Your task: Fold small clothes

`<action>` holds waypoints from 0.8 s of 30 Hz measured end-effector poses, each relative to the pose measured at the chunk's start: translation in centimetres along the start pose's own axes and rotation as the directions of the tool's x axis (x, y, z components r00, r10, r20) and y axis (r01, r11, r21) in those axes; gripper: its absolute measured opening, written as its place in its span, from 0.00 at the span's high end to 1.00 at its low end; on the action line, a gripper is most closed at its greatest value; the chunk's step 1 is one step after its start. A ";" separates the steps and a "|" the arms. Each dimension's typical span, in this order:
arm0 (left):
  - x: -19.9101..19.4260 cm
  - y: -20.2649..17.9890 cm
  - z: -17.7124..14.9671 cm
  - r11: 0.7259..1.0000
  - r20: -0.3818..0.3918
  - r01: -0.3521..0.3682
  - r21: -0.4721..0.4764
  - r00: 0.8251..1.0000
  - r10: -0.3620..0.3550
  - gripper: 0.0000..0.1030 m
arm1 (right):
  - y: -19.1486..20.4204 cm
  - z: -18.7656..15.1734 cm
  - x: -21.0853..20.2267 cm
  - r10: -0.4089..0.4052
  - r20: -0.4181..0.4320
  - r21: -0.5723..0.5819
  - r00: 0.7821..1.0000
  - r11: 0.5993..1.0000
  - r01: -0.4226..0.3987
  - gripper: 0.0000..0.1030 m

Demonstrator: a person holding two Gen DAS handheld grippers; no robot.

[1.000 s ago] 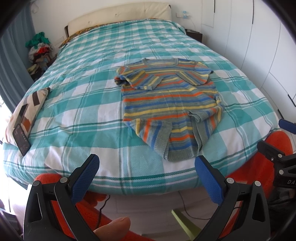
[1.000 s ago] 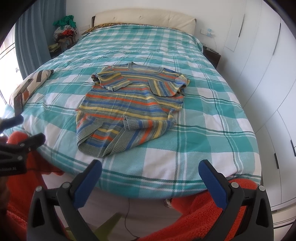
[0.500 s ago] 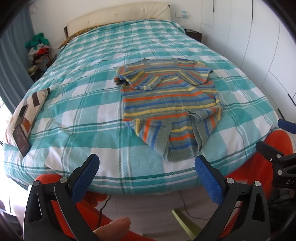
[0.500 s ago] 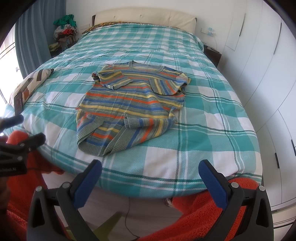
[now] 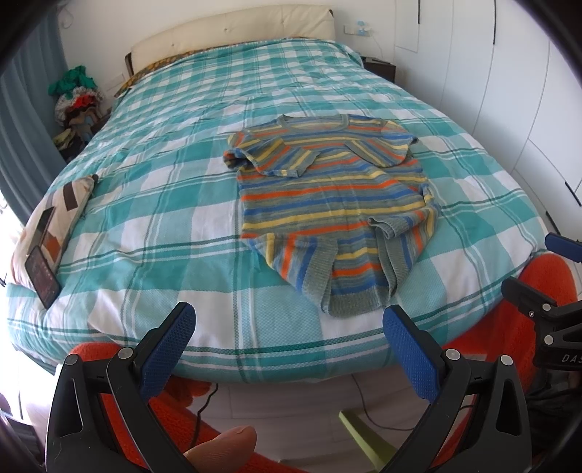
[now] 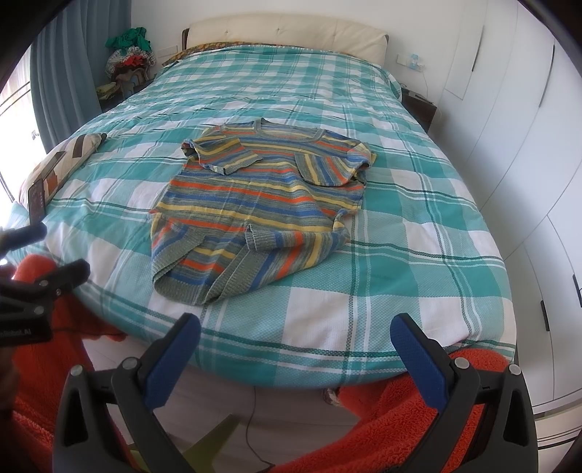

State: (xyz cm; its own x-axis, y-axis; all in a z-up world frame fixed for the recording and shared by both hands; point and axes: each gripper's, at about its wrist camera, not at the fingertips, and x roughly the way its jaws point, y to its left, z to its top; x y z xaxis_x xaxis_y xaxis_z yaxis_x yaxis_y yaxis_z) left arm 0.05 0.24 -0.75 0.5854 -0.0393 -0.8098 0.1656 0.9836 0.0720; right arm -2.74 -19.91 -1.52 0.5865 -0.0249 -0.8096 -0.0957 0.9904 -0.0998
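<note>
Plaid-covered bed (image 5: 174,203), cream headboard (image 6: 283,34), white wardrobes (image 6: 516,120).

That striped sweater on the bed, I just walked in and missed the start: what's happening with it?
A person holds two tongs, both open and empty, short of the bed's near edge. The left tongs and right tongs touch nothing. The striped sweater lies on the checked bedspread, sleeves and lower corners folded in. A phone sits at the bed's left edge.

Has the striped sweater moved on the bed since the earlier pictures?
No. The striped sweater lies on the same checks of the plaid bedcover, its hem equally near the bed's front edge.
</note>
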 end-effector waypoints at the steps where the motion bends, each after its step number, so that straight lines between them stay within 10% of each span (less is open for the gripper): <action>1: 0.0 0.0 0.0 1.000 0.000 0.000 0.000 1.000 0.000 0.00 | 0.0 0.0 0.0 0.000 0.000 0.000 1.000 1.000 0.000 0.00; 24: 0.0 0.0 -0.1 1.000 -0.002 -0.002 0.000 1.000 0.002 0.00 | 0.1 -0.1 0.1 -0.002 -0.003 -0.003 1.000 1.000 0.002 0.00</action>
State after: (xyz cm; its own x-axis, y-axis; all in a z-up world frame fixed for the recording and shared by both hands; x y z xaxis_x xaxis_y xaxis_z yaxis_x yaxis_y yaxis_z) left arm -0.06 0.25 -0.78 0.5841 -0.0366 -0.8108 0.1644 0.9836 0.0741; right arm -2.80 -19.83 -1.64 0.5843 -0.0272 -0.8111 -0.0970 0.9899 -0.1031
